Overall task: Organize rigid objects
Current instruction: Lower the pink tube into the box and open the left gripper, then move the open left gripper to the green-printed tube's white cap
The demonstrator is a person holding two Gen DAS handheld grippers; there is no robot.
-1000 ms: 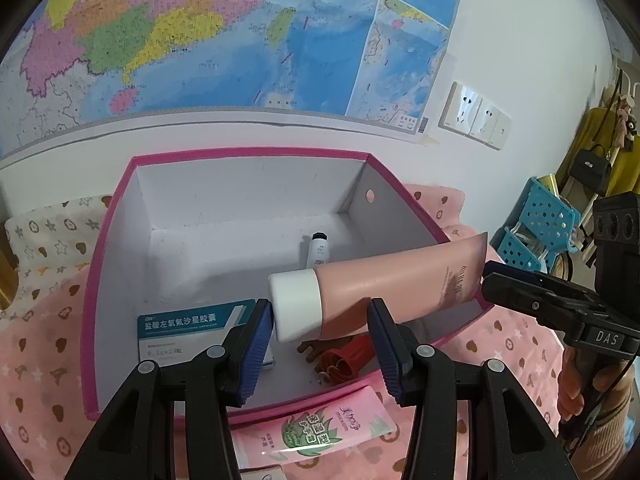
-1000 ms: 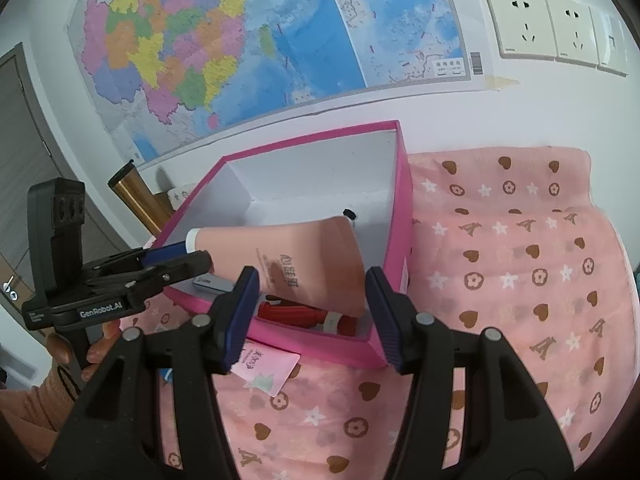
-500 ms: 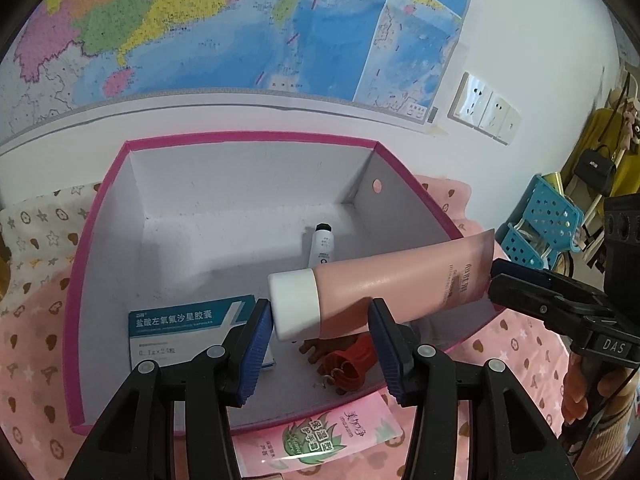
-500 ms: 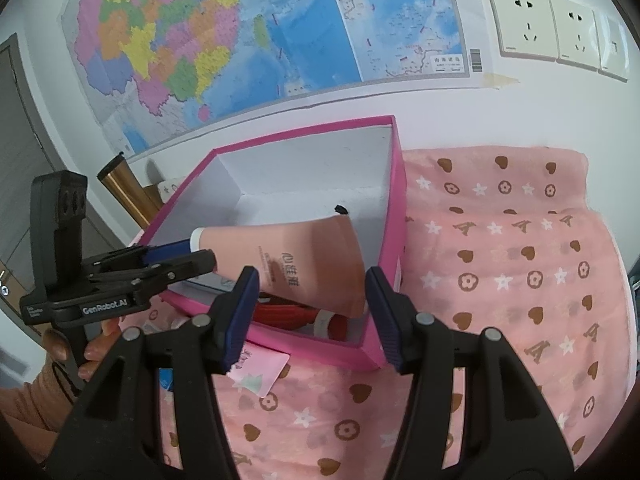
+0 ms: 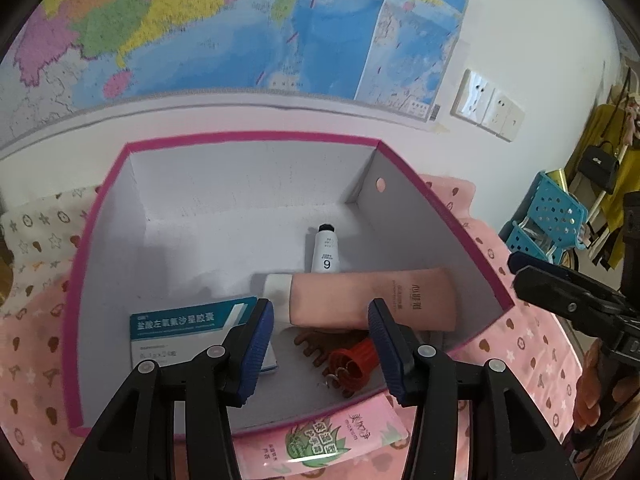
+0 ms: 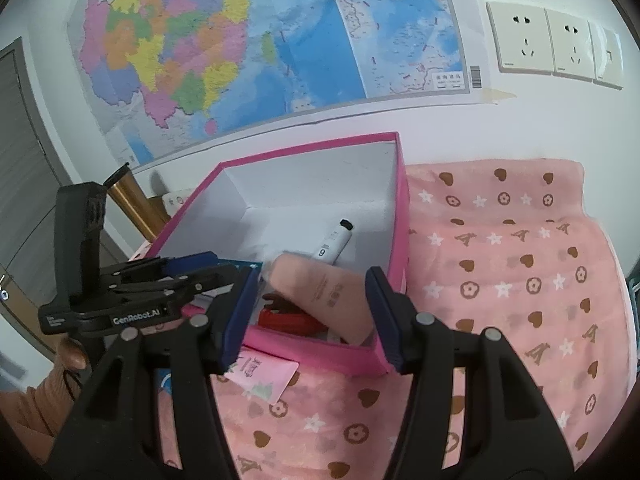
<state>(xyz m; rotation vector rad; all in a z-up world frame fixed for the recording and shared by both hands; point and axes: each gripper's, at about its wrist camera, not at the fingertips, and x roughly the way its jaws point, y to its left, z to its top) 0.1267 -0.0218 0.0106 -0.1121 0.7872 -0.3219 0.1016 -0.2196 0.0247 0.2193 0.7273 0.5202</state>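
A pink-rimmed box [image 5: 256,136] with a white inside stands on a pink cloth. In it lie a pink tube with a white cap [image 5: 372,298], a small white tube [image 5: 327,250], a blue-and-white medicine carton [image 5: 188,326] and a red-and-brown comb [image 5: 344,358]. The pink tube [image 6: 328,292] rests loose, leaning on the other items. My left gripper [image 5: 320,344] is open and empty above the box's near side. My right gripper [image 6: 310,316] is open and empty at the box's near right corner [image 6: 376,360].
A pink sachet with a green leaf [image 5: 320,440] lies on the cloth [image 6: 500,280] just outside the box's front wall. A map and wall sockets [image 6: 552,44] are on the wall behind. Blue baskets [image 5: 548,216] stand far right.
The pink tube was between my left gripper's fingers above the box; now it lies inside the box, free of both grippers. The right gripper has drawn back slightly.
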